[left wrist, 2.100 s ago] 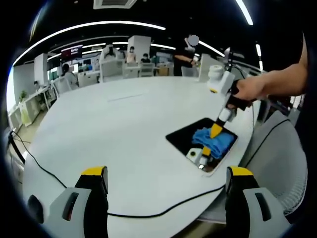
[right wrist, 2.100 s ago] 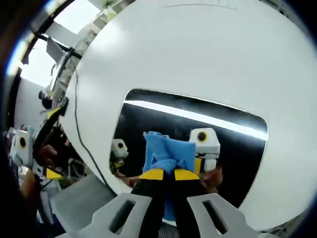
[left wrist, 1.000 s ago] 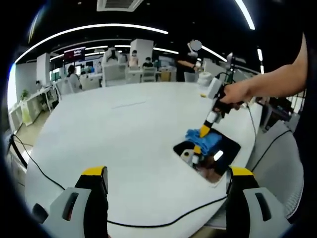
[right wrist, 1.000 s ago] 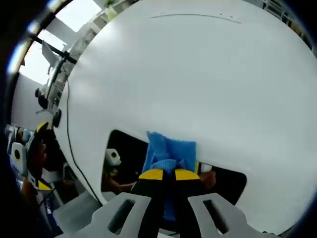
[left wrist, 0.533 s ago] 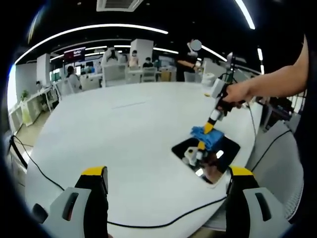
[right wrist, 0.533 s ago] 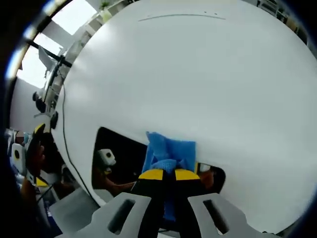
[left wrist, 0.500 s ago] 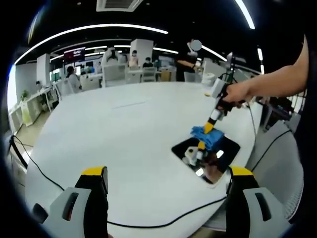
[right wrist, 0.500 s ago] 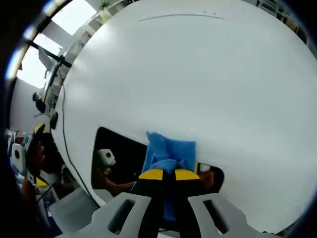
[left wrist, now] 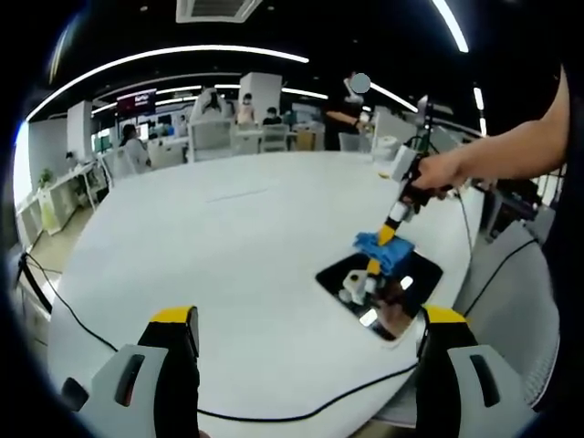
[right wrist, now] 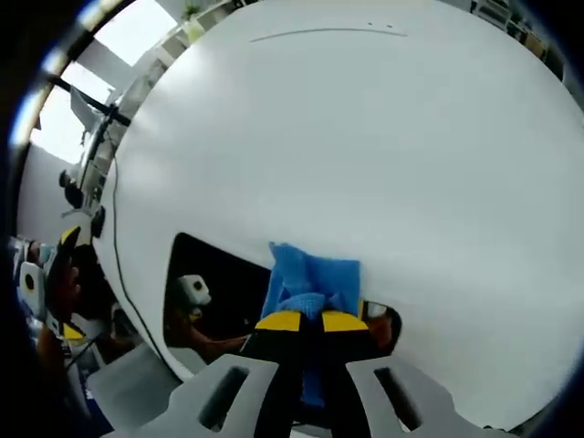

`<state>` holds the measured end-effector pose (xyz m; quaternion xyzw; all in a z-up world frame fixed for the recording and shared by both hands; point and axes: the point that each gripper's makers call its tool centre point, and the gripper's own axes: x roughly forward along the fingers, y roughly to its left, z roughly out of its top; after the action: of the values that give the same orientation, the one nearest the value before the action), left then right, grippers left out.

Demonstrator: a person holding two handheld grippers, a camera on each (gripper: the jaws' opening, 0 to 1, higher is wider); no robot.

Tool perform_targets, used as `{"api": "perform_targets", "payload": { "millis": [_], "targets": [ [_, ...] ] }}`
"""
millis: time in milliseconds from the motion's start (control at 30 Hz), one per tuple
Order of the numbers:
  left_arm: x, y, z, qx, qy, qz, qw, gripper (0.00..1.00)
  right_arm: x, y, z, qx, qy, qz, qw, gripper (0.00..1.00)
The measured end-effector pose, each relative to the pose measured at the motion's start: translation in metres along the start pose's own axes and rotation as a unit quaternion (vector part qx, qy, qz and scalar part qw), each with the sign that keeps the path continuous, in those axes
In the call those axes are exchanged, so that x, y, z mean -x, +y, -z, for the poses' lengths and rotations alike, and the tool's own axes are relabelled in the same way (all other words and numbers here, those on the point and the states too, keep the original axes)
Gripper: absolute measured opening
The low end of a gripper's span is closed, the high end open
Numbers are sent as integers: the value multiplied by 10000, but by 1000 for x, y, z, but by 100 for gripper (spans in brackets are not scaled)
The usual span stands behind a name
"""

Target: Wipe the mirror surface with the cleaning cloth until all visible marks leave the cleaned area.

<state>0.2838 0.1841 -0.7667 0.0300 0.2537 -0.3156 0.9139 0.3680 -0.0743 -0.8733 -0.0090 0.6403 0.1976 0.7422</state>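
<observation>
I was mid-wipe: my right gripper [right wrist: 304, 321], fingers pinching the cloth [right wrist: 311, 278], sat at the mirror's [left wrist: 379, 292] far edge; next, I judged, a stroke toward the near edge. Left gripper [left wrist: 306, 365] hung spread over the desk [left wrist: 219, 237].

The mirror [left wrist: 379, 290], right of centre in the left gripper view, is glossy dark glass with sharp reflections of ceiling lights and the tool above it. The cleaning cloth [right wrist: 312, 280], low centre in the right gripper view, is soft blue fabric, matt and crumpled into folds. The round table [left wrist: 228, 246] is a smooth white top with a dull satin sheen. The left gripper [left wrist: 306, 383], along the bottom of its view, looks like matt grey plastic with yellow tips; the right gripper [right wrist: 304, 321] is the same make. A thin black cable [left wrist: 274, 394] looks rubbery
</observation>
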Motion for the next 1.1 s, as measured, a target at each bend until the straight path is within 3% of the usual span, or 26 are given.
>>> {"api": "perform_targets", "payload": {
  "millis": [200, 267, 633, 1100],
  "targets": [
    [1, -1, 1, 6, 5, -9, 10000, 100, 0, 1, 3, -8, -13, 79, 10000, 0],
    [1, -1, 2, 2, 10, -8, 10000, 100, 3, 11, 23, -339, 394, -96, 9986, 0],
    [0, -3, -3, -31, -56, 13, 10000, 100, 8, 29, 68, -34, 283, -181, 9994, 0],
    [3, -8, 0, -51, 0, 28, 10000, 100, 9, 45, 112, -80, 255, -364, 9990, 0]
  ]
}}
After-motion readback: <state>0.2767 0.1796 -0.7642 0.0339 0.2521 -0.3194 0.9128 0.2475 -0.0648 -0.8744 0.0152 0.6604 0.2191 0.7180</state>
